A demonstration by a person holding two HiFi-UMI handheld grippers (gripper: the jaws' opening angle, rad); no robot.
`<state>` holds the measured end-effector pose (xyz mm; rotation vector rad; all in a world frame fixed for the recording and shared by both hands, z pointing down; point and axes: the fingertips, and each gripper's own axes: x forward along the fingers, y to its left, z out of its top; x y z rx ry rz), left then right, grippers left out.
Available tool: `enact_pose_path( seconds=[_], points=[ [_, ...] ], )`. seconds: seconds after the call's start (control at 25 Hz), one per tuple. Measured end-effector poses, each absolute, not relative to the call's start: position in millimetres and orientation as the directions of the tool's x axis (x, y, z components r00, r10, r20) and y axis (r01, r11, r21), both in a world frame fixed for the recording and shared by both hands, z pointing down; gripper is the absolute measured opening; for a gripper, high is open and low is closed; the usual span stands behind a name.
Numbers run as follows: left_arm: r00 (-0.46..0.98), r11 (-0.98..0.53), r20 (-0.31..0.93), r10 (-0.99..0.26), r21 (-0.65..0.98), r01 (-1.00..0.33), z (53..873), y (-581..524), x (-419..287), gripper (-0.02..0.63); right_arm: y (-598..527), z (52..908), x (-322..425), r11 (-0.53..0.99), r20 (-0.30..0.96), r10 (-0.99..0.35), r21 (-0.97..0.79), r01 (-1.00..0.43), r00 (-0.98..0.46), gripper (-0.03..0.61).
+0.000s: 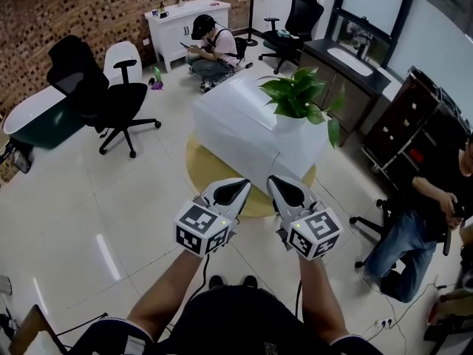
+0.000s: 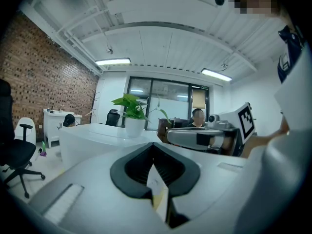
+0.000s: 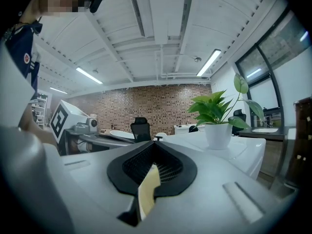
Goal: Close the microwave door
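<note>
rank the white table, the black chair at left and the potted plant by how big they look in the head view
1. white table, largest
2. black chair, close to the table in spread but thinner
3. potted plant, clearly smallest

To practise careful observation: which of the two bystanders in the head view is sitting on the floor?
The person beside the white cabinet, low on the floor; the other person, at the right edge, sits on a chair.
</note>
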<state>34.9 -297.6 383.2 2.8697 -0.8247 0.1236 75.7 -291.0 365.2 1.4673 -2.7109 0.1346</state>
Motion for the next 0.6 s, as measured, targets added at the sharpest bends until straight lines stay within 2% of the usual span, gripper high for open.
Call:
enact_pose_path(
  seconds=[0.6],
  points=[
    [0.844,-0.835,0.128,-0.521,0.128,-0.535,385.5,-291.8,31.1,0.012,-286.2,365.9,70.2,0.547,0.095,-0.83,-0.054,-0.835,-0.55,0.002]
  ],
)
